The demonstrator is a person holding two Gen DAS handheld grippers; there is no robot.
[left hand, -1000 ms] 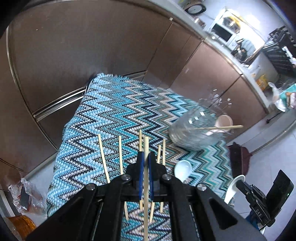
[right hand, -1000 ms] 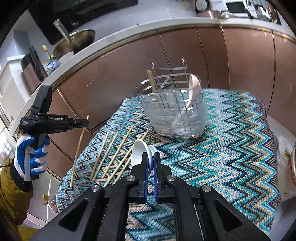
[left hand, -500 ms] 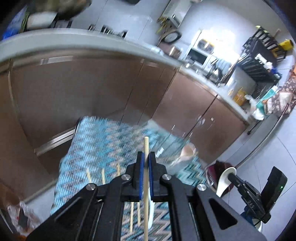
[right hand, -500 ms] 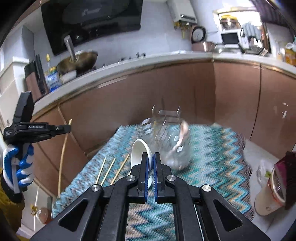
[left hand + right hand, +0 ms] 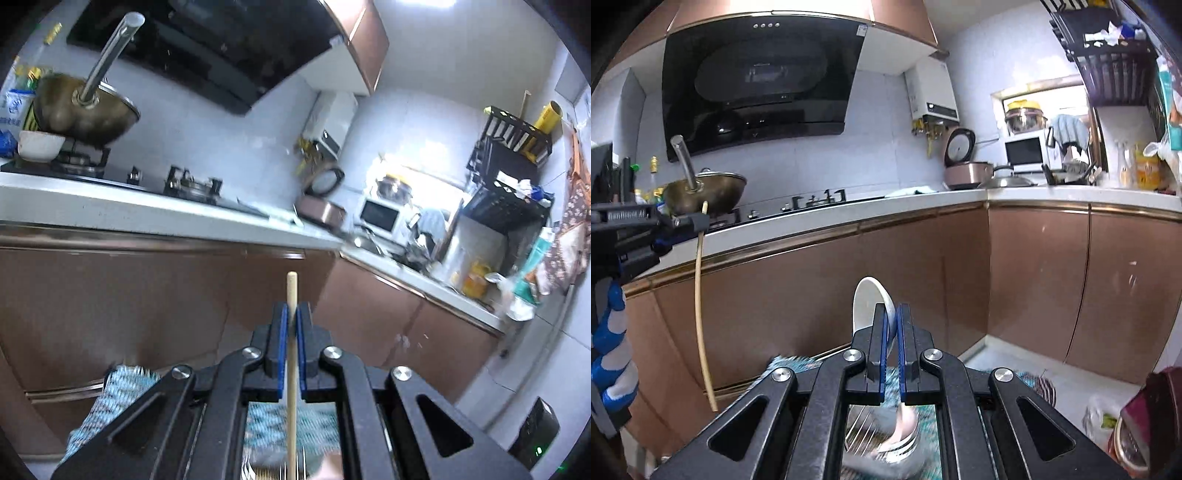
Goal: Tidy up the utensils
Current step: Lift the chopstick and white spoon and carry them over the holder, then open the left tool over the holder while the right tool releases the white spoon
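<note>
My left gripper [image 5: 291,314] is shut on a wooden chopstick [image 5: 291,354] that runs upright between its blue pads. From the right wrist view the same chopstick [image 5: 699,295] hangs down from the left gripper [image 5: 698,221] at the left edge. My right gripper [image 5: 893,317] is shut on a white ceramic spoon [image 5: 868,306], bowl pointing up. Below it, blurred, a wire utensil holder [image 5: 886,439] with a pinkish spoon [image 5: 905,424] in it stands on the zigzag cloth [image 5: 125,384]. Both grippers are raised high above the table.
Brown cabinet fronts [image 5: 1034,273] and a white counter [image 5: 849,218] with a stove and wok [image 5: 705,192] lie ahead. A dark red cup [image 5: 1145,417] shows at lower right. The right gripper's body [image 5: 535,428] shows at the left view's lower right.
Both grippers have risen and tilted up from the table, each keeping its utensil. The cloth, loose chopsticks and holder have dropped to the bottom of the views.
</note>
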